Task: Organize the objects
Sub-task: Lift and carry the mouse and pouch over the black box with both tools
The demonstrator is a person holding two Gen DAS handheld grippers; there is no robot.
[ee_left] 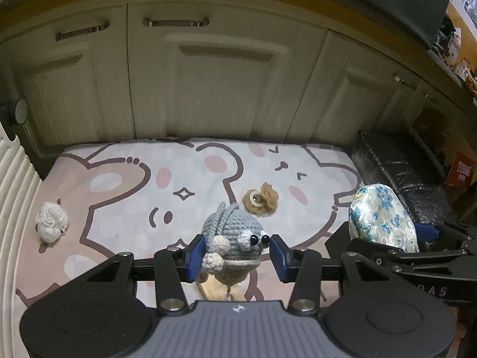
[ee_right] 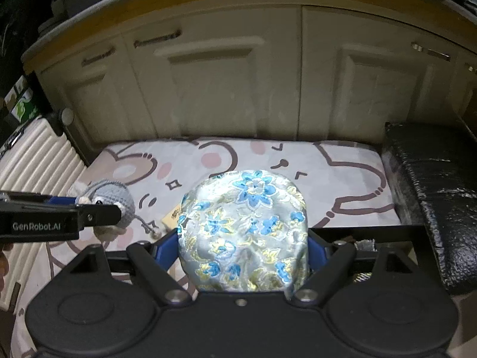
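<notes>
Left wrist view first: the left claw [ee_left: 237, 252] is clamped on a grey crocheted mouse toy [ee_left: 231, 238], blue pads pressed in on both its sides, googly eyes facing right. The toy is held up off the cartoon bear mat [ee_left: 125, 185], and a wooden tag [ee_left: 222, 291] hangs under it on a string. On the mat beyond it lies a brown fuzzy hair tie [ee_left: 261, 201] with a ring in the middle, and way over on the left sits a white rosette scrunchie [ee_left: 51, 222], well apart from everything else. The right claw [ee_left: 384, 232] shows up at the right edge of this view with a blue floral brocade pouch [ee_left: 380, 216] in it.

Right wrist view backs that up: the pouch fills the gap between the blue pads, so the right claw is gripping it at a wide spread, and the pouch sticks upright out of the jaws above the mat. The left claw pokes in from the left side, with the mouse toy at its tip.

Background is cream cabinet doors [ee_right: 214, 89] right behind the mat, a white ribbed suitcase [ee_right: 32, 161] to the left and a black padded box [ee_right: 432, 185] to the right.
</notes>
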